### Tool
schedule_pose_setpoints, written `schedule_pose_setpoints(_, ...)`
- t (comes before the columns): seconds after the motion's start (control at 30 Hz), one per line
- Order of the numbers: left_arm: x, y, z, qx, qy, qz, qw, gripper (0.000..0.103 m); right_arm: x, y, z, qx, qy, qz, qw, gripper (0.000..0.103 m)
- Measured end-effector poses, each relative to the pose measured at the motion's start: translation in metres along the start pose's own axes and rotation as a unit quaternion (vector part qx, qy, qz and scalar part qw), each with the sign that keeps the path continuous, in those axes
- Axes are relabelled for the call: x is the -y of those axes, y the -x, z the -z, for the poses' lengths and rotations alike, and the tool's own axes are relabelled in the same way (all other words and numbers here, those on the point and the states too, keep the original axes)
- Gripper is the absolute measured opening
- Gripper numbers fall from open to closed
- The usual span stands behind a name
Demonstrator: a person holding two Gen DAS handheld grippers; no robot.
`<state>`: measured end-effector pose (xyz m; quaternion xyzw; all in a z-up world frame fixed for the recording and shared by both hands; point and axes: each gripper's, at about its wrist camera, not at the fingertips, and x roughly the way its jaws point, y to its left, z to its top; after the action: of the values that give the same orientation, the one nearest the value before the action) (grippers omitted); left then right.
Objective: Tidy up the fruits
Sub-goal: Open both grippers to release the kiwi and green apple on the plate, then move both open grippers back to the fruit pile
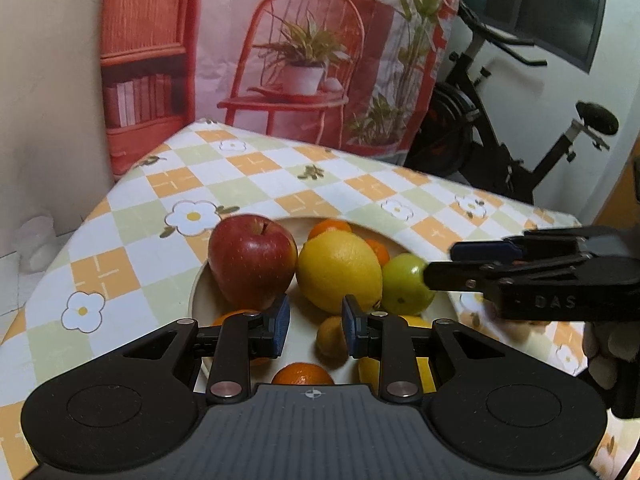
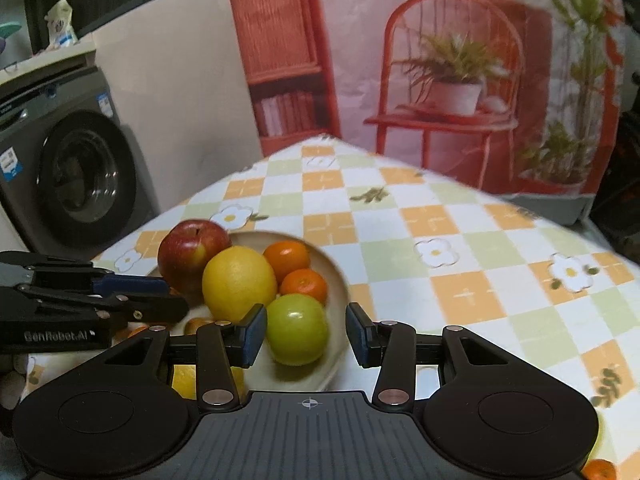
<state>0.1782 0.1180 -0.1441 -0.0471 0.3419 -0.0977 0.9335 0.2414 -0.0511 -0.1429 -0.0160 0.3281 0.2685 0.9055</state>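
Note:
A cream plate [image 1: 196,292] [image 2: 336,276] on the checked tablecloth holds a red apple [image 1: 253,260] [image 2: 192,254], a large yellow lemon [image 1: 340,270] [image 2: 239,283], a green apple [image 1: 404,283] [image 2: 297,330], small oranges [image 2: 286,259] [image 1: 303,374] and a small yellowish fruit [image 1: 331,336]. My left gripper [image 1: 315,324] is open and empty, low over the near side of the plate. My right gripper [image 2: 306,338] is open, its fingers either side of the green apple without closing on it. Each gripper shows in the other's view [image 1: 520,276] [image 2: 100,304].
The tablecloth [image 2: 460,248] spreads to the right of the plate, with a small orange [image 2: 599,470] at its near right corner. A washing machine [image 2: 76,184] stands at the left, an exercise bike [image 1: 500,132] at the right, a printed backdrop [image 1: 300,52] behind the table.

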Motion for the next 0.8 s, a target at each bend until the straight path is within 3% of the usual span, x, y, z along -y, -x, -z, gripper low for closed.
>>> schedule_pose_setpoints(0.13,0.006,0.008,-0.004,0.018,0.007,-0.004,0.9998,0.030,0.011,0.029,0.011,0.039,-0.015,0.025,0.999,0.040)
schedule_pose_setpoints(0.4,0.039,0.021,-0.015,0.046,-0.016,-0.001,0.9988,0.030,0.050,0.076,0.040,0.076,-0.052,0.073,0.993,0.040)
schedule_pose_setpoints(0.8,0.095,0.014,-0.016,0.039,-0.060,0.028,0.9971,0.030,0.098,0.119,0.086,0.098,-0.090,0.113,0.985,0.040)
